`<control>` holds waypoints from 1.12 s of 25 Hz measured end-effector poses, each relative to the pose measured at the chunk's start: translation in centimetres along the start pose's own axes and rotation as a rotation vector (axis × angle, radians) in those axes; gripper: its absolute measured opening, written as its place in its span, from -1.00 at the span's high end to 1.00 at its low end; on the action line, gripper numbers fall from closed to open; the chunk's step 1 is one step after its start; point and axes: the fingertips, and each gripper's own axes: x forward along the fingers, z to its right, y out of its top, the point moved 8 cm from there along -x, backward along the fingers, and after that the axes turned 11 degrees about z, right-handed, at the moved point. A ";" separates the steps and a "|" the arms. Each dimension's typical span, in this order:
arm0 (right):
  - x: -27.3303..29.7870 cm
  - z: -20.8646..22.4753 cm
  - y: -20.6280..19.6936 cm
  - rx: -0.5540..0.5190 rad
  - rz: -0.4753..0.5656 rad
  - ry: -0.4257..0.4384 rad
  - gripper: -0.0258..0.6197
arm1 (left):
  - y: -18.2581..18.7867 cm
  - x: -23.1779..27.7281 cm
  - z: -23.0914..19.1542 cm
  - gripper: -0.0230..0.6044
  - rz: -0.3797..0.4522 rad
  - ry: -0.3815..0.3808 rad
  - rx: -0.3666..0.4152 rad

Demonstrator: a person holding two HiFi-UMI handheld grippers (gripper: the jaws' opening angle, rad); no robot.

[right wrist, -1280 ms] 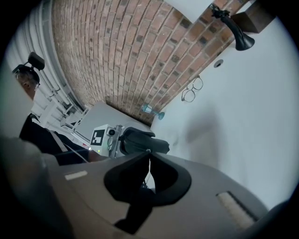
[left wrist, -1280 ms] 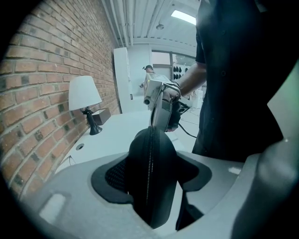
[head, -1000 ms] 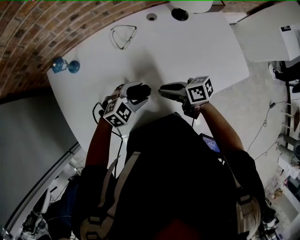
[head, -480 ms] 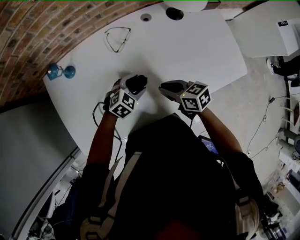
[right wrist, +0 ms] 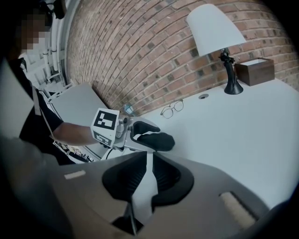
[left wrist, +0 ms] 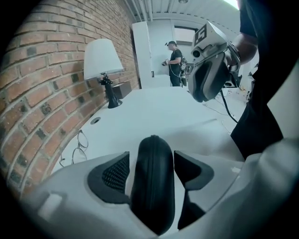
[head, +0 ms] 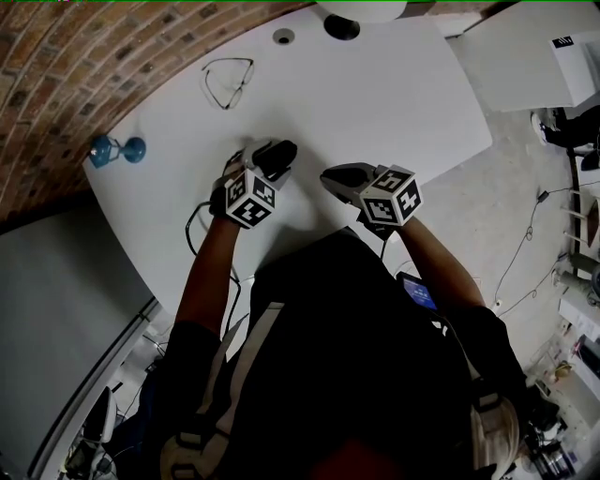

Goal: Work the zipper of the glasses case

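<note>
The black glasses case (head: 281, 150) stands on edge between the jaws of my left gripper (head: 265, 161), held a little above the white table (head: 375, 103). In the left gripper view the case (left wrist: 153, 196) fills the gap and both pads (left wrist: 114, 172) touch its sides, while the jaws are easing open. My right gripper (head: 328, 178) hovers just right of the case and points at its end. Its jaws are closing, only a thin slit is left at the right gripper (right wrist: 147, 156), and nothing is in it. From there the case (right wrist: 156, 141) shows ahead.
A pair of glasses (head: 228, 80) lies at the far left of the table. A lamp (head: 341, 26) and a round cable hole (head: 283, 37) are at the far edge, a wooden box (right wrist: 254, 71) stands beside the lamp, and a blue object (head: 112, 150) sits at the left corner. A person (left wrist: 176, 63) stands far off.
The left gripper has carried the case slightly farther from me and turned a little. The right gripper has stayed nearly in place, and its jaws have come closer together.
</note>
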 end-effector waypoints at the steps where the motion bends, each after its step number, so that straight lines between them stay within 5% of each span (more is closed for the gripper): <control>1: 0.0 0.0 0.1 -0.001 -0.001 0.002 0.79 | -0.1 0.1 0.1 -0.06 -0.008 -0.006 -0.004; 7: -0.3 0.2 0.6 -0.009 -0.010 0.022 0.81 | 0.1 0.4 1.2 -0.08 -0.018 -0.026 -0.022; 17: 0.6 0.2 2.1 -0.063 0.011 0.037 0.81 | 0.7 -2.6 2.0 -0.14 0.084 -0.001 -0.151; 28: 1.3 -2.7 5.7 -0.304 0.206 -0.051 0.91 | 0.4 -11.5 0.6 0.32 0.344 0.231 -0.405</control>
